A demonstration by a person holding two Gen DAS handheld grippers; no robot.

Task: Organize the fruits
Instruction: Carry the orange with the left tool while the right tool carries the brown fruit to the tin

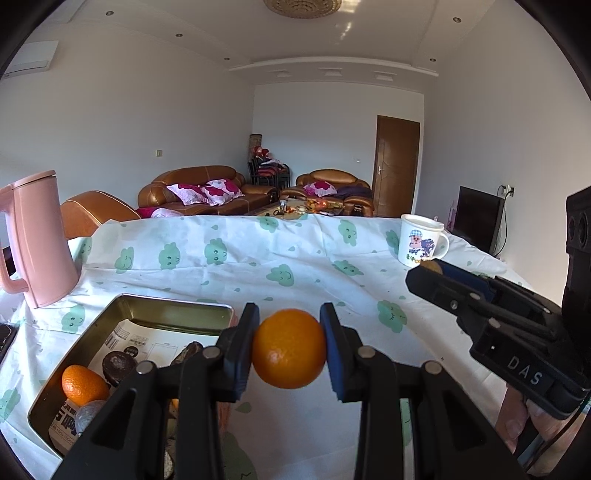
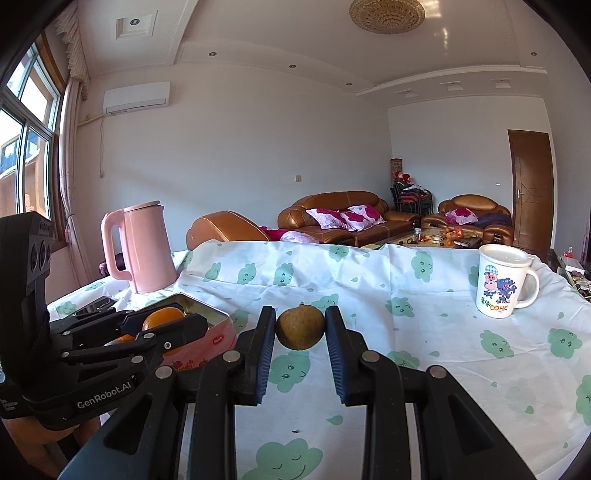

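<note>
"GenRobot.AI" left claw [image 2: 162,325], "DAS" right claw [image 1: 436,275]

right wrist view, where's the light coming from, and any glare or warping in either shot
Right wrist view: daylight enters by the window on the left, with glare on the glossy ceiling. Left wrist view: the same glare on the ceiling; fisheye bends the walls and darkens the corners; the orange is sharp.

We read "DAS" on the right gripper [image 1: 421,275] body, "GenRobot.AI" on the left gripper [image 2: 168,325] body, and "OOHK" on the cartoon mug [image 2: 500,280]; the tin's [image 2: 221,334] paper print is illegible.
</note>
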